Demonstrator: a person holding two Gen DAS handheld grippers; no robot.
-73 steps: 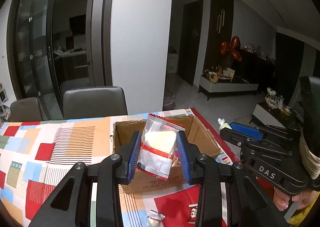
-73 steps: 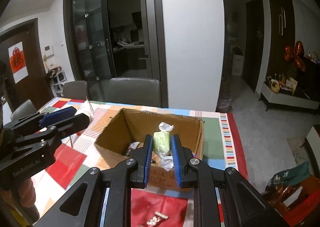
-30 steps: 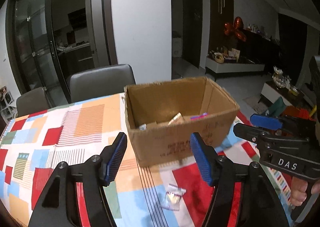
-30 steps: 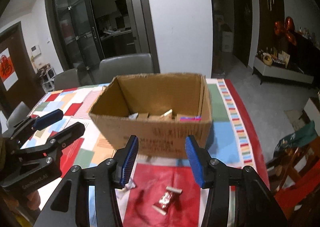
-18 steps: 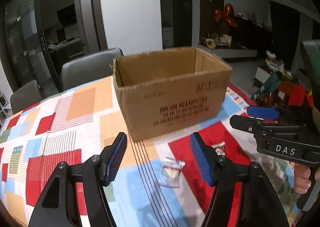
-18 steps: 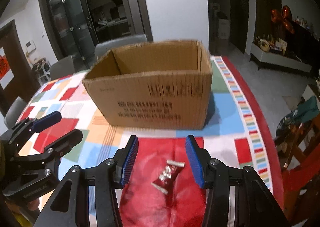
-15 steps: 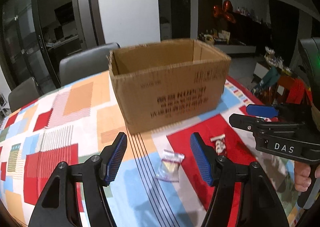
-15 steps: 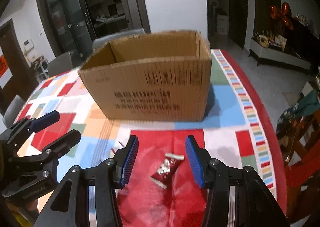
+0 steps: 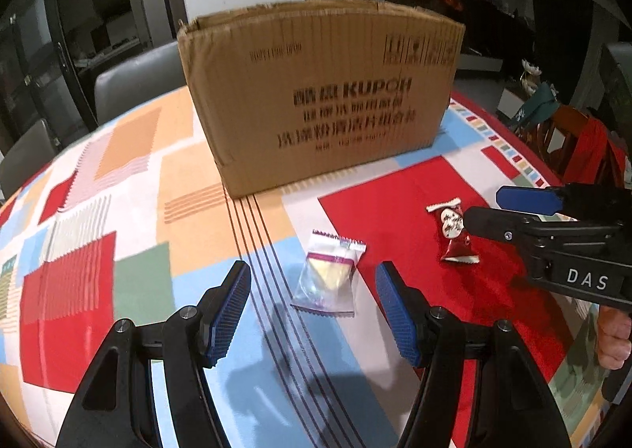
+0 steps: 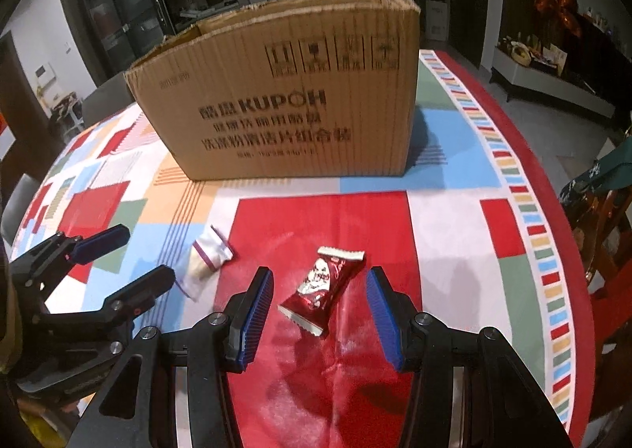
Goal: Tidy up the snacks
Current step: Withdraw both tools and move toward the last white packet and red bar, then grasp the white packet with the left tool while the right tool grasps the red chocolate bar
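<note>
Snacks, 2 on patchwork tablecloth [image 9: 118, 179]: clear plastic packet with yellow piece [image 9: 330, 274] lower centre, between spread-apart left gripper [image 9: 313, 309] pads; dark red foil candy wrapper [image 10: 320, 284] lower centre, between spread-apart right gripper [image 10: 319, 315] pads, untouched. Brown cardboard box [image 10: 284, 108] upper centre.

1. The cardboard box [image 9: 320, 92] faces me side-on, so I cannot see inside it.
2. My right claw [image 9: 493, 211] covers part of the red snack packet [image 9: 450, 226] in the left view.
3. The box's small print is blurred.

Dim room, motion blur, fisheye bending, dark corners
</note>
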